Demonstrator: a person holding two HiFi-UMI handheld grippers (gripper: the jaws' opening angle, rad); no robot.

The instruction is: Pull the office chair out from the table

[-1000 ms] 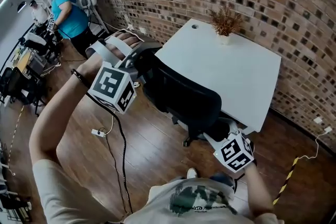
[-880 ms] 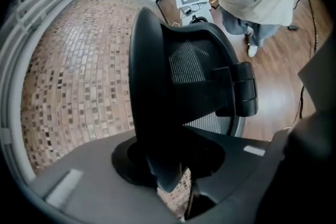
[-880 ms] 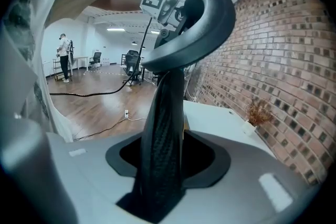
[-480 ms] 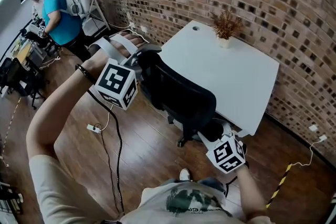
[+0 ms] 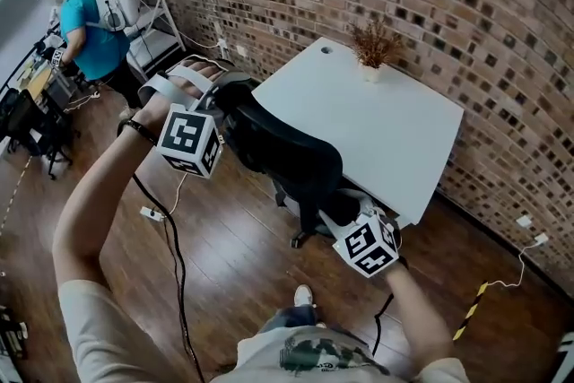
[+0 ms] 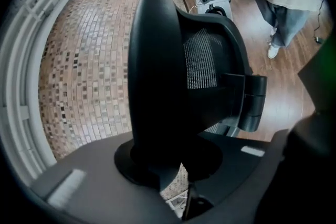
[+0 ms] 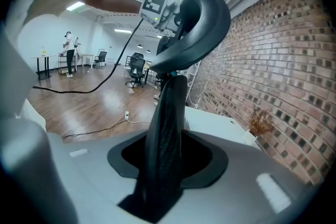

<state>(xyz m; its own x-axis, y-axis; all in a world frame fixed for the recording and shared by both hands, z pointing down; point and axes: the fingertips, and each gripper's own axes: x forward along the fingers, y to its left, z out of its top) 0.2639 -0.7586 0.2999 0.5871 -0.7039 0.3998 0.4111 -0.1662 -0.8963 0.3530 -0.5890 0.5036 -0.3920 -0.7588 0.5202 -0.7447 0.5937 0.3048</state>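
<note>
Left hand-held gripper (image 5: 226, 106) and right hand-held gripper (image 5: 346, 213), jaws just closing, clamp the office chair (image 5: 287, 159) by its backrest edges; chair tucked at the surface (image 5: 381, 117). Grasp step; next requires an even backward pull.

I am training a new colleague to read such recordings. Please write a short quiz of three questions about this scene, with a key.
1. True or false: the plant stands on the chair.
2. Of the left gripper and the right gripper, which has the chair's back between its jaws? A) left only B) right only C) both
3. Fill in: the wall behind the table is made of ___.

Key
1. False: it stands on the table.
2. C. Both pairs of jaws have just been closing, with an edge of the back between them.
3. Brick.
</note>
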